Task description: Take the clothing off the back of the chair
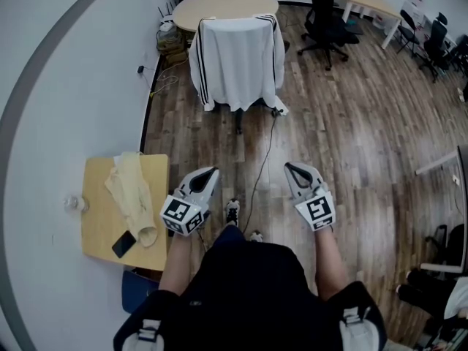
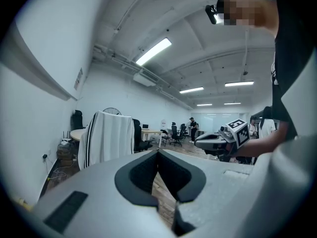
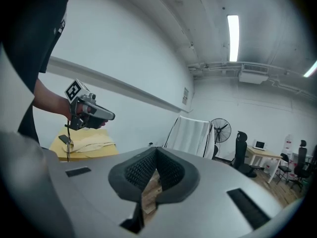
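Head view: you stand on the wood floor (image 1: 351,137) with both tools held out ahead. The left gripper (image 1: 210,174) and the right gripper (image 1: 292,170) are each clenched and carry nothing. The clothing (image 1: 238,61) — a white garment with dark stripes down its edges — is draped over the back of the chair (image 1: 238,123). It hangs far ahead of you and well apart from both grippers, with a round table (image 1: 219,2) just behind it. Near on your left, a small yellow table (image 1: 99,225) bears a cream cloth (image 1: 131,192) and a dark phone (image 1: 123,244). A cable (image 1: 263,159) trails across the floor between you and the chair.

Left gripper view: the jaws are pressed together, and only floorboards show through the notch below them. The striped garment hangs far off to the left, and the right gripper is level at the right.

Right gripper view: these jaws are also together and empty. The draped chair stands far ahead, a little right of centre, with a standing fan (image 3: 220,130) beside it. The left gripper is at the left, above the yellow table.

By these pictures the task has not begun — the garment sits untouched on the chair. The whole job looks to be left: you must close the distance, open a gripper, take hold of the fabric and lift it clear of the chair back.
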Available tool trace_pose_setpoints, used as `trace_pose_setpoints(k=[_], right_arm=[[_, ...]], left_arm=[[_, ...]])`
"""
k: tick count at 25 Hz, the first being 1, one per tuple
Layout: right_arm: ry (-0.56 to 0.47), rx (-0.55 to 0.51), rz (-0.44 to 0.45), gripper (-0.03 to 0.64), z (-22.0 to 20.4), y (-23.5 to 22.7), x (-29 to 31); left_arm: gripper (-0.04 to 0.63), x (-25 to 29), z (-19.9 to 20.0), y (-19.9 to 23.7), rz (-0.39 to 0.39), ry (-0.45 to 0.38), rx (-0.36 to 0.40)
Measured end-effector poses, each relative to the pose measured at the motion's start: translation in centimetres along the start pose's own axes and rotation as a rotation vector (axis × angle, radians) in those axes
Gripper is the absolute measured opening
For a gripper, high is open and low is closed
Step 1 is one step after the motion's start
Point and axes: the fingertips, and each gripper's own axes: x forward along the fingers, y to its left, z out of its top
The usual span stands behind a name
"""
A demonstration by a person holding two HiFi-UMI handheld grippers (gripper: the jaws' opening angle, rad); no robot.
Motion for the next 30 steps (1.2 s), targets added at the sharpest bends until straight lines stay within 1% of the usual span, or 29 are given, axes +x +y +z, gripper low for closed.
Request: trace_pose_setpoints(k=[13,18,30], right_arm=[[0.074,-0.016,-0.064,-0.006,0.1,-3.4,4.8],[0.091,-0.022,-0.074,-0.006,0.1,-4.6,7.3],[0.109,-0.017,-0.087,-0.006,1.0,-7.4,12.8]], left_arm=[[0.0,3.9,0.6,5.4,-0.033,0.011,-0.025],[0.0,5.2,0.6,8.0,-0.036,0.011,-0.036],[0.0,9.7,2.4,14.2,-0.078,0.022,-0.017]])
